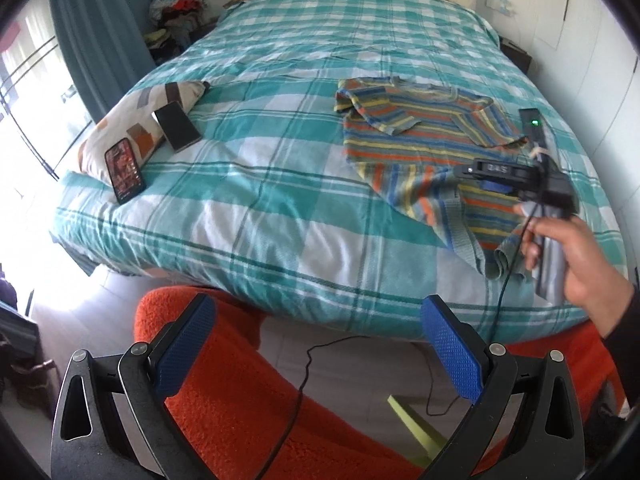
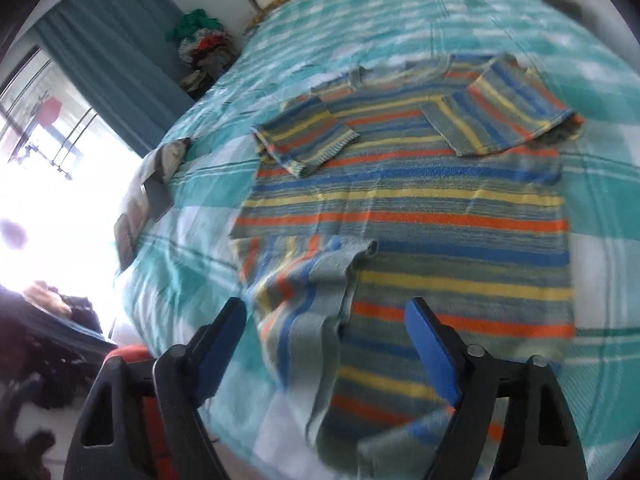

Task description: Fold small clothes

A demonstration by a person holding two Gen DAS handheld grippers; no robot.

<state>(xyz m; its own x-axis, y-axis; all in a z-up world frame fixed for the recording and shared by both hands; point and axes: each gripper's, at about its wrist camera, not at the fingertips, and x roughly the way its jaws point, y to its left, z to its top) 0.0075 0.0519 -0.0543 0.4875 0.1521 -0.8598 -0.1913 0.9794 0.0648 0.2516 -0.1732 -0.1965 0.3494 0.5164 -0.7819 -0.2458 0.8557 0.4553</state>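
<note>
Blue-padded fingers of the left claw fill the bottom of the left wrist view, spread wide with nothing between them, hanging over an orange fuzzy blanket and a thin black cable at the foot of the bed. On the teal plaid cover, in the right half of the frame, lies the striped sweater, its sleeves folded inward. At the right edge a hand holds the right claw over the sweater's lower hem. At the left, two phones lean on a patterned pillow.

From the right wrist view, somewhat blurred, the right claw stands wide open and grips nothing, poised just above the striped sweater, which fills the centre of the frame. One lower corner of the sweater is turned up between the fingers. Both sleeves lie crossed over the chest at the upper centre. A teal curtain hangs at the upper left.
</note>
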